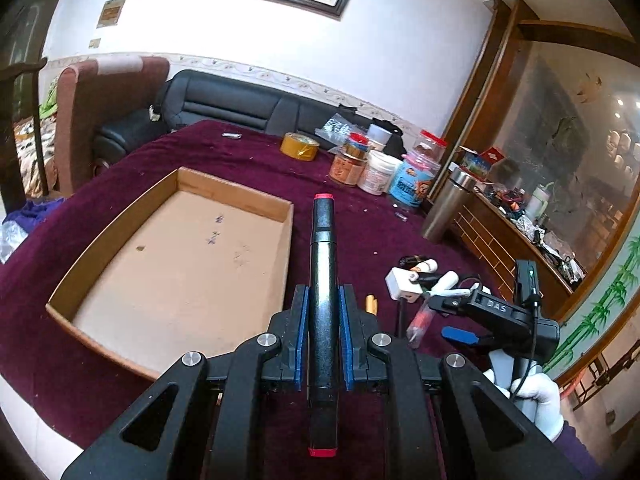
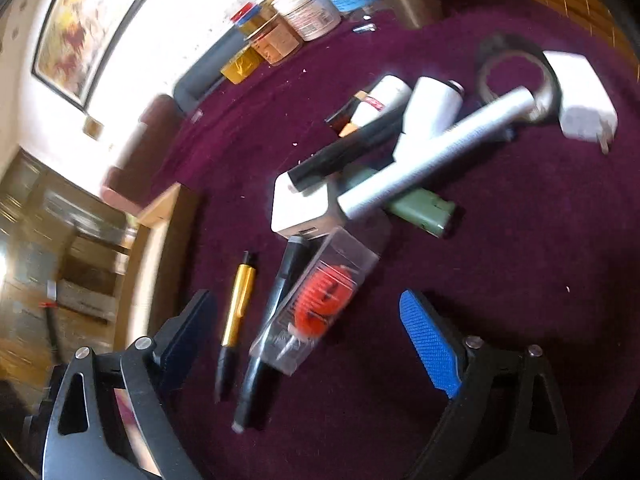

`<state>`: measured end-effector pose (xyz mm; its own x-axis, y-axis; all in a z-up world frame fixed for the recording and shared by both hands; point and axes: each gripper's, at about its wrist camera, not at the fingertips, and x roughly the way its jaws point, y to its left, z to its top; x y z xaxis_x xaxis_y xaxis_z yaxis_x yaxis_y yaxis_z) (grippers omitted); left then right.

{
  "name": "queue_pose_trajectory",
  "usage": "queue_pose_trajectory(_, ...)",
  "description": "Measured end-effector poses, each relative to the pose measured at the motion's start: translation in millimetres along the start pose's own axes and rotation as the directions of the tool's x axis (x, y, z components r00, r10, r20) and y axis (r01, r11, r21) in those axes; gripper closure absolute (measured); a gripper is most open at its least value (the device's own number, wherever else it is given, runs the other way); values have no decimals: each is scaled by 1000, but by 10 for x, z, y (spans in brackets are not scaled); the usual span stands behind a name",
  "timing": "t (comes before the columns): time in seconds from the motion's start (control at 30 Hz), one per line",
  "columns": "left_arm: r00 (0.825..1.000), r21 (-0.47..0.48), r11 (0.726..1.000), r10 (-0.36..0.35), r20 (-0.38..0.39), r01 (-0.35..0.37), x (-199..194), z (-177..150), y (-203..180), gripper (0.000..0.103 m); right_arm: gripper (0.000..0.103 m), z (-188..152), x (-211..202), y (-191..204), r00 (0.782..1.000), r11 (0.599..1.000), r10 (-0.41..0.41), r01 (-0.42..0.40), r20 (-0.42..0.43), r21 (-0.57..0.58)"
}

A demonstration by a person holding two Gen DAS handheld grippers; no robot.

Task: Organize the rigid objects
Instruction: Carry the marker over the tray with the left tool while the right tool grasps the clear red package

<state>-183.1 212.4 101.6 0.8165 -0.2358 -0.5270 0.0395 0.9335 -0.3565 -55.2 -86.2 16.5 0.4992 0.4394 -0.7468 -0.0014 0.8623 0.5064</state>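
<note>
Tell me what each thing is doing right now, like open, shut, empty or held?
left gripper: shut on the marker
marker: held, pointing forward, red caps on both ends
cardboard box: open top, nothing inside
right gripper: open, holding nothing
clear case: lying on the cloth across a black pen
yellow pen: lying flat on the cloth
tape roll: lying flat
red-lid jar: upright, lid on

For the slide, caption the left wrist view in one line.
Left gripper clamps a black marker beside the empty cardboard tray; right gripper open.
</note>
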Motion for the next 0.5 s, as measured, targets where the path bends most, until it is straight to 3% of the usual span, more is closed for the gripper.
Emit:
queue_pose_trajectory(0.03, 1000, -7, 1000, -1, -3, 1, 0, -6, 28, 92, 11, -8, 12, 29, 1000, 1000, -23, 23, 12, -1)
queue_pose_trajectory(0.07, 1000, -12, 1000, -2, -5, 2, 2, -13, 51, 92, 21, -9, 25, 52, 999, 999, -45, 45, 23, -1)
queue_pose_trajectory(0.1, 1000, -13, 1000, -2, -7, 2, 6, -17, 67, 92, 47, -15, 40, 65, 998, 998, -60, 60, 29, -4)
queue_pose_trajectory(0.13, 1000, -12, 1000, -2, -7, 2, 6, -19, 78, 92, 61, -10, 69, 71, 997, 997, -77, 77, 25, -11)
queue_pose_trajectory(0.17, 1000, -11, 1000, -2, -8, 2, 7, -25, 86, 92, 69, -11, 88, 74, 996, 996, -87, 88, 25, -26)
queue_pose_trajectory(0.5, 1000, -46, 999, 22, -12, -23, 13, -32, 299, 92, 77, -55, -95, 128, 998, 998, -5, 9, 61, -64)
